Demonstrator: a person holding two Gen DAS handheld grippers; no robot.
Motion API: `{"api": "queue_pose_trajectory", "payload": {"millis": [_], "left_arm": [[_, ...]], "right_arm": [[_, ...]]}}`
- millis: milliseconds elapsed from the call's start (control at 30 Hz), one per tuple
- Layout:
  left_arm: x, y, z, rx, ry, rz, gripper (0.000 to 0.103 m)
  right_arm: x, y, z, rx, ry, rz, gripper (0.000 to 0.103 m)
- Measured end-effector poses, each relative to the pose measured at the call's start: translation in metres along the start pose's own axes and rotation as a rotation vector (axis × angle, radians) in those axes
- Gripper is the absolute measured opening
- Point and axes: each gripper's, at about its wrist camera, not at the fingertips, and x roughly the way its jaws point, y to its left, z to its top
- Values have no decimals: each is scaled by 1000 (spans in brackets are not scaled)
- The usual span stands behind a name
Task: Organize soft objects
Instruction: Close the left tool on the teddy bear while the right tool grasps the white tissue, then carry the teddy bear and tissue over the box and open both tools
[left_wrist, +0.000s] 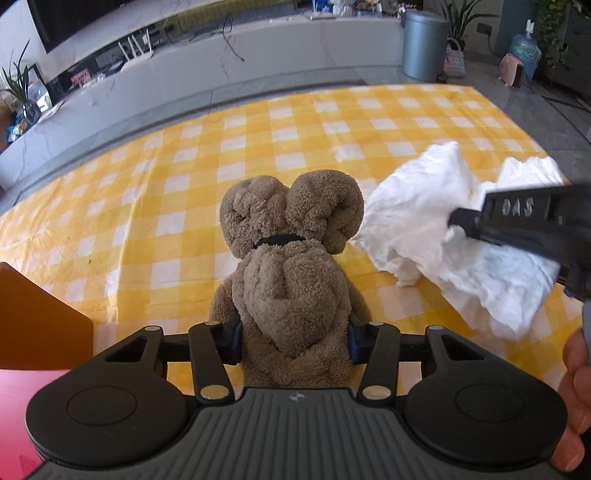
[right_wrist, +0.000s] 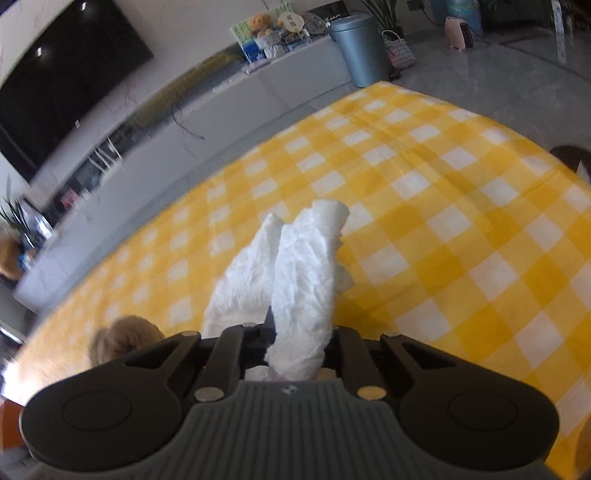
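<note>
A brown plush toy (left_wrist: 291, 258) with two big round ears and a dark collar stands in the left wrist view, over the yellow checked tablecloth (left_wrist: 184, 177). My left gripper (left_wrist: 293, 338) is shut on its body, a blue pad pressing each side. To its right a crumpled white cloth (left_wrist: 417, 221) hangs from my right gripper (left_wrist: 458, 221), whose black body comes in from the right edge. In the right wrist view the white cloth (right_wrist: 303, 280) is pinched between the jaws of my right gripper (right_wrist: 295, 347) and sticks out forward. The plush toy (right_wrist: 125, 338) shows at lower left.
An orange box wall (left_wrist: 40, 317) and a red surface (left_wrist: 18, 406) lie at the lower left. A person's hand (left_wrist: 572, 398) holds the right tool. Beyond the table are a long grey bench (left_wrist: 221, 62), a grey bin (left_wrist: 424, 44) and potted plants.
</note>
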Motion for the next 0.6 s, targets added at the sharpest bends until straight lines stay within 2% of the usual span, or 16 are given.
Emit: {"api": "queue_pose_trajectory", "payload": {"millis": [67,167,300,467,600], "left_arm": [[-15,-1,-2,-3,-28,-13,55],[-40,1,-3,0,-87,-15,55],[-77,10,3,-9,-147,-44,55],[-106,30,7,-33,-183,-67,55],[-132,50,7,-28,-179,-131,56]], "right_arm": [[-9,0,4,36,-17,45,9],[-29,8,9,4,-71,58,9],[-57,12,17,15,-134,125,9],[-97,25,25,-20,-212,196,9],[-135,42,25,-76,-269,269,9]]}}
